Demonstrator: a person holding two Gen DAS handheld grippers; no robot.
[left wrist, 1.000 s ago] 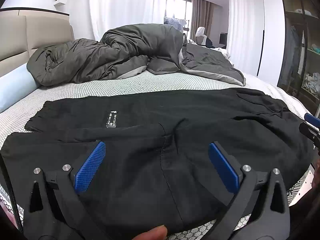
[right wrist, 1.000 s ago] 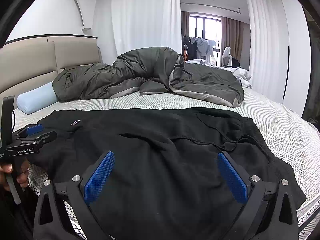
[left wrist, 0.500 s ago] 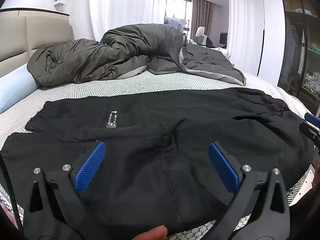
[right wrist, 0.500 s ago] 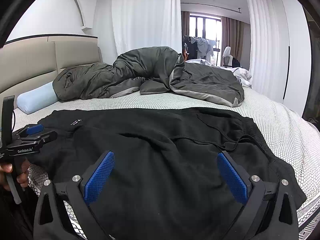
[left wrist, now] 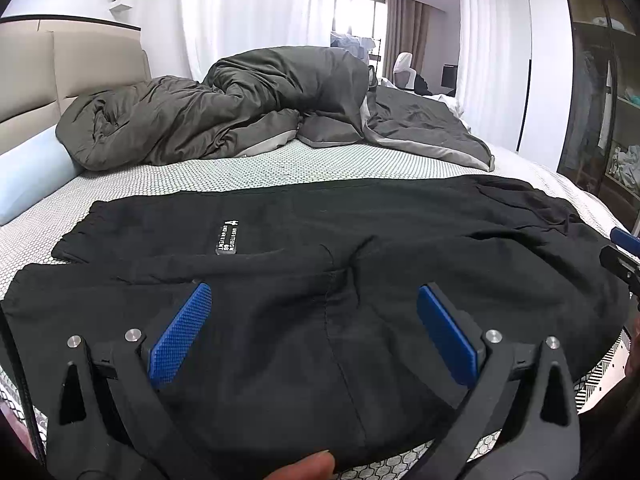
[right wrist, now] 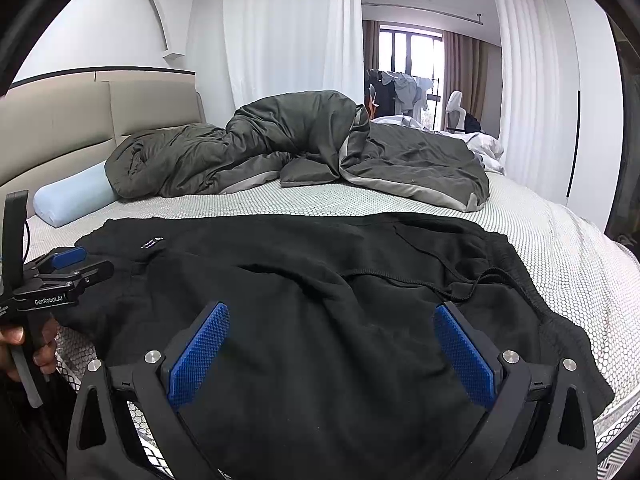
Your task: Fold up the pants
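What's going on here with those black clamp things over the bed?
A person holds a two-finger gripper in each hand above black pants spread across the bed. The left gripper and the right gripper are both open and hold nothing. The waistband and its drawstring lie toward the right gripper's side. No grip for folding has been taken yet. A rumpled grey duvet and a light blue pillow sit farther back.

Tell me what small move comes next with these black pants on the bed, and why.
Probably lower the left gripper and right gripper onto the near edge of the pants and close. Both are open, gripping nothing, and the pants lie spread flat across the bed.
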